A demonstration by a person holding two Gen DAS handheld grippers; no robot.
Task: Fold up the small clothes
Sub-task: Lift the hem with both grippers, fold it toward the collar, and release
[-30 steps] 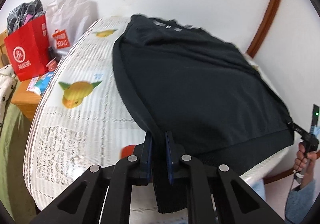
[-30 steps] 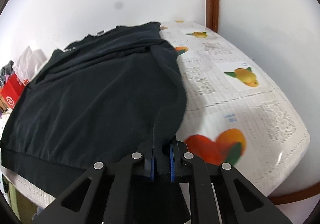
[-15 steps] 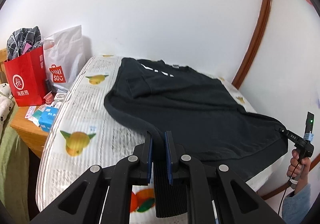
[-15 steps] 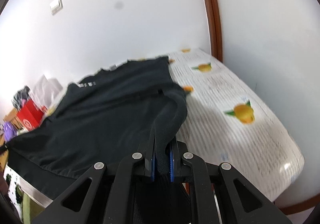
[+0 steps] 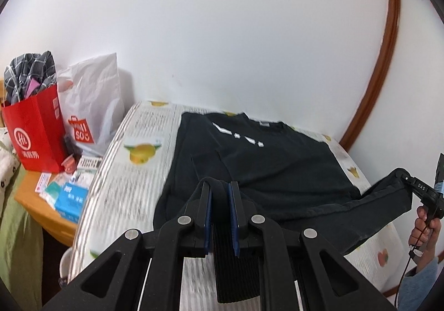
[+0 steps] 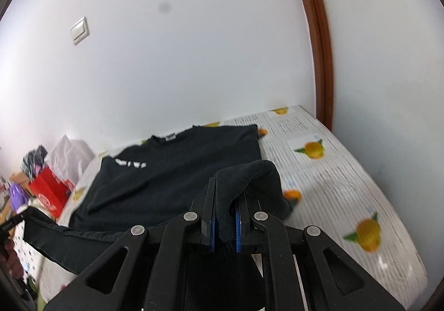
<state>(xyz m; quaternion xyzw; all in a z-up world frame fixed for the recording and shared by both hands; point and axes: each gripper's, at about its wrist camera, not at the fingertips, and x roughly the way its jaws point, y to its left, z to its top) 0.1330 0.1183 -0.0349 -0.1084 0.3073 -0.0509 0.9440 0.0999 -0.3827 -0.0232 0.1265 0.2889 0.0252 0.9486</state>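
Observation:
A black sweatshirt point(image 5: 277, 161) with white chest marks lies on a table covered in a fruit-print cloth point(image 5: 133, 180). My left gripper point(image 5: 220, 189) is shut on its ribbed bottom hem at the left corner, lifted above the table. My right gripper point(image 6: 225, 200) is shut on the hem's right corner, also raised. The right gripper also shows in the left wrist view point(image 5: 399, 175), with the hem stretched between the two. The sweatshirt also shows in the right wrist view point(image 6: 177, 172), collar at the far end by the wall.
A red paper bag point(image 5: 33, 133) with plaid cloth and a white plastic bag point(image 5: 91, 105) stand on a low wooden stand point(image 5: 36, 200) left of the table, with small boxes point(image 5: 69, 200). White walls and a brown door frame point(image 5: 380, 75) lie behind.
Both grippers have risen and tilted up with the hem held, lifting the sweatshirt's lower part off the table. The chest marks and collar have come into view.

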